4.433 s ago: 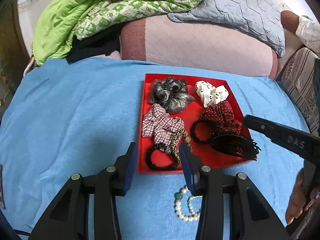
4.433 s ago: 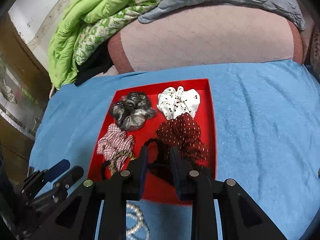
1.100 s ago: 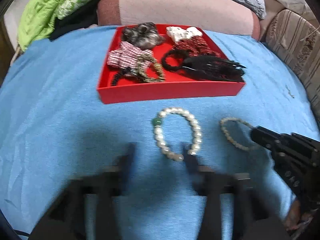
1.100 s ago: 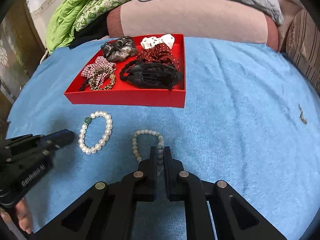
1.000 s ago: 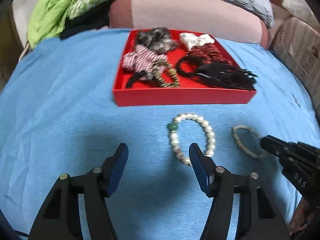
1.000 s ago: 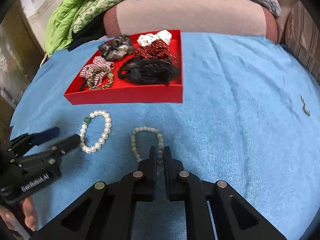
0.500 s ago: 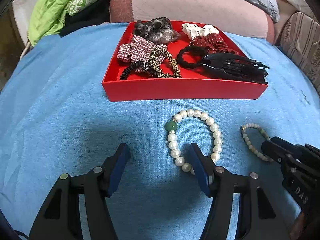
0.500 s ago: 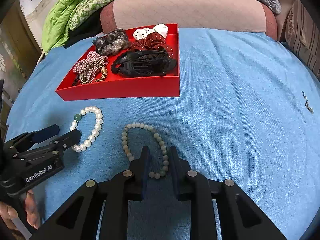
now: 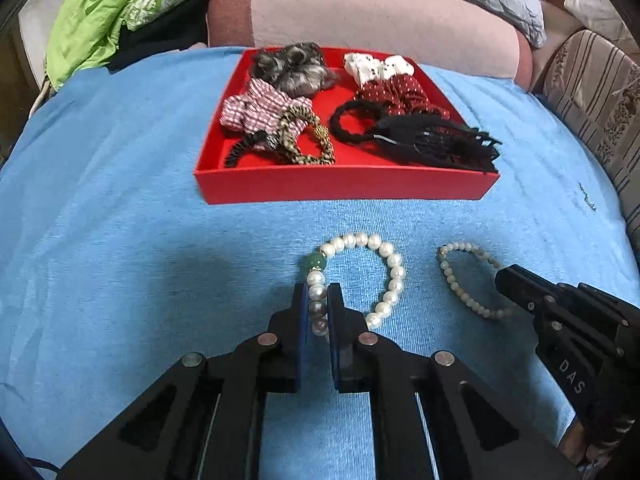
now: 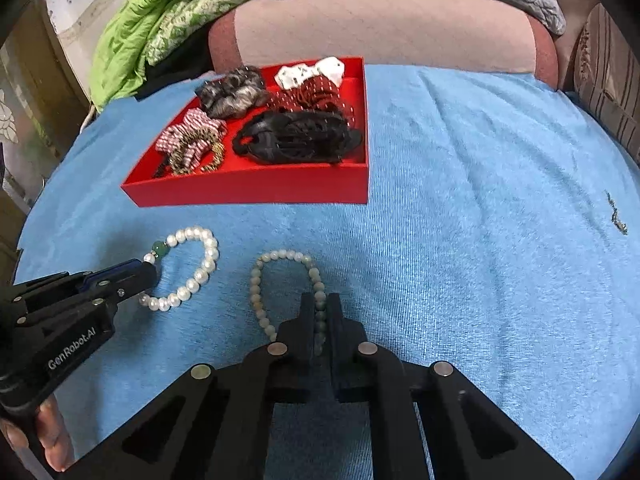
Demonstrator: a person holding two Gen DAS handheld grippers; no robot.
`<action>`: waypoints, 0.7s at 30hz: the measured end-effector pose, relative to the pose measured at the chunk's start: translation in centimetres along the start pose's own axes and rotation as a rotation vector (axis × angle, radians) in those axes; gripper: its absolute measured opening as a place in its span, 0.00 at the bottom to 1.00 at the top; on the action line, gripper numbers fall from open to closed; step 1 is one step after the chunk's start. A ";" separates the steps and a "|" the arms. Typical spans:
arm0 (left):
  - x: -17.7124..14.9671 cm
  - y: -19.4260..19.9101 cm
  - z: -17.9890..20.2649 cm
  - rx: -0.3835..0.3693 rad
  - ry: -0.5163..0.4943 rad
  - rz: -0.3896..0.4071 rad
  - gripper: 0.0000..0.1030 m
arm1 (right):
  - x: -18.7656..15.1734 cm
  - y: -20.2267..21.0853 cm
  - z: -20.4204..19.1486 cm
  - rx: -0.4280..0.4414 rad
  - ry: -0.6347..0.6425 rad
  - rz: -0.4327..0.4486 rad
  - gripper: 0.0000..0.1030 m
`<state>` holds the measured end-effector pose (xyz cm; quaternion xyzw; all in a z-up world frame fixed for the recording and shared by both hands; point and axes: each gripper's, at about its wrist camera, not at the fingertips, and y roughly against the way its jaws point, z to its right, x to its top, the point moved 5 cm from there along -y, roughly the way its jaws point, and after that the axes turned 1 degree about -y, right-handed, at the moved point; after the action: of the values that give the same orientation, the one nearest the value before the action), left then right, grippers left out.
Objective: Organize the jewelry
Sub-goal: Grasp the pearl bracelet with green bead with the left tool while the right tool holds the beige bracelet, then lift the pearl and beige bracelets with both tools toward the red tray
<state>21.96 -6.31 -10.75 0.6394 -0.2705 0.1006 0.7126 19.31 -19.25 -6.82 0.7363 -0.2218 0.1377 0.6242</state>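
left gripper (image 9: 318, 310) closing, jaws pinching the pearl bracelet (image 9: 394, 276) on the blue cloth (image 9: 120, 240) | right gripper (image 10: 319, 314) clamped on the green bead bracelet (image 10: 256, 292) beside it | red tray (image 9: 344, 190) of hair ties just beyond

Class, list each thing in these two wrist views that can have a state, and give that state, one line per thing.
Left claw: jaws closing, white pearl bracelet between them.
Right claw: shut on the pale green bead bracelet.
White pearl bracelet: flat on the blue cloth, outside the tray.
Pale green bead bracelet: flat on the cloth, outside the tray.
Red tray: holds scrunchies and a black hair clip.
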 end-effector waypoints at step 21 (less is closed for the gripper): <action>-1.1 8.3 -0.3 0.059 -0.006 0.098 0.09 | 0.1 7.0 -1.6 -0.026 0.027 0.087 0.06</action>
<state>17.03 -4.49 -4.25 0.6465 -0.3004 0.1414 0.6869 16.06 -18.50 -0.50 0.7160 -0.2468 0.1718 0.6301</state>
